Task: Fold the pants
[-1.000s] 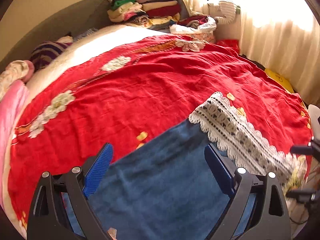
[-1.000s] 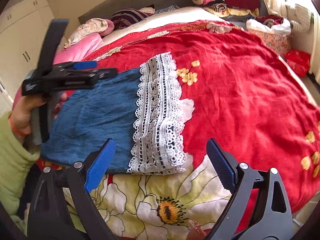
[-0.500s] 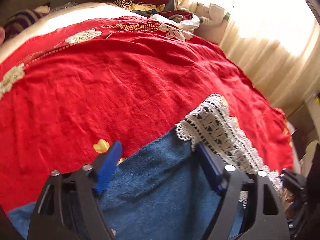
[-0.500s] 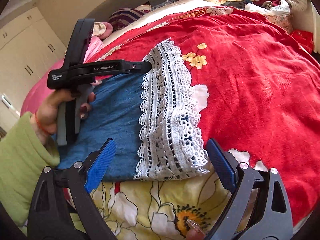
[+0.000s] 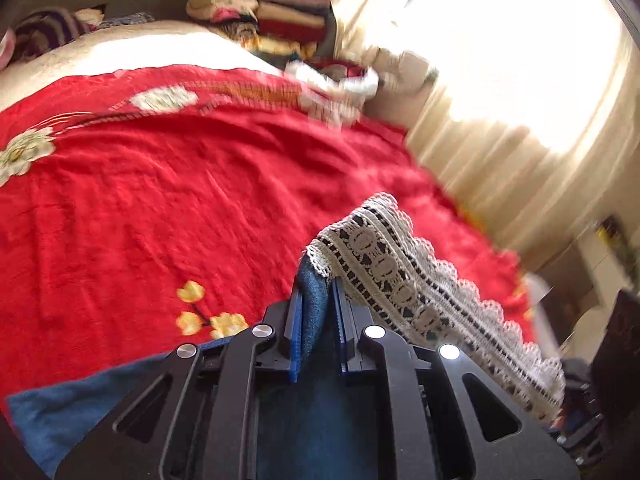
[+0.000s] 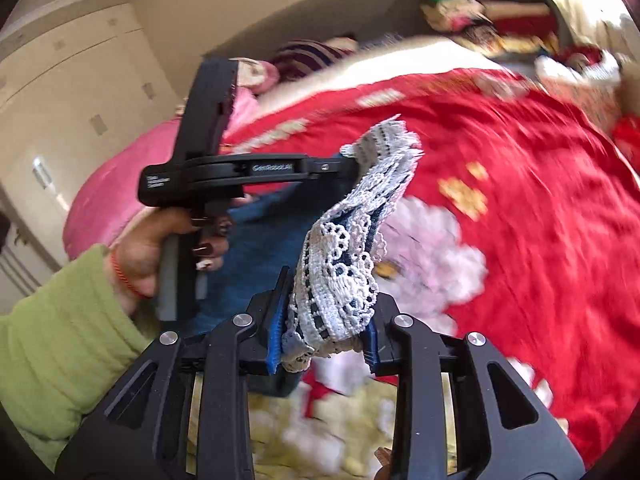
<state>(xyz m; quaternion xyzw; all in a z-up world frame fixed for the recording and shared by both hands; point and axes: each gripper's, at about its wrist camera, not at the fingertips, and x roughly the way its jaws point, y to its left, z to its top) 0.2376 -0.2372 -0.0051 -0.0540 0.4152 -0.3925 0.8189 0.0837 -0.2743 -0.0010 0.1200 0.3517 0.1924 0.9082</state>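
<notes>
A rumpled red floral bedspread (image 5: 192, 200) covers the bed; both grippers' jaws, just closing, clench the blue denim pants (image 6: 260, 240) near their white crocheted lace hem (image 6: 340, 280).

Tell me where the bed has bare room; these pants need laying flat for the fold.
The broad red bedspread lies bare between the lace-trimmed blue denim pants and the cream cover near the headboard. The far corner is crowded: stacked folded clothes, loose laundry. Pink bedding fills the other side.
</notes>
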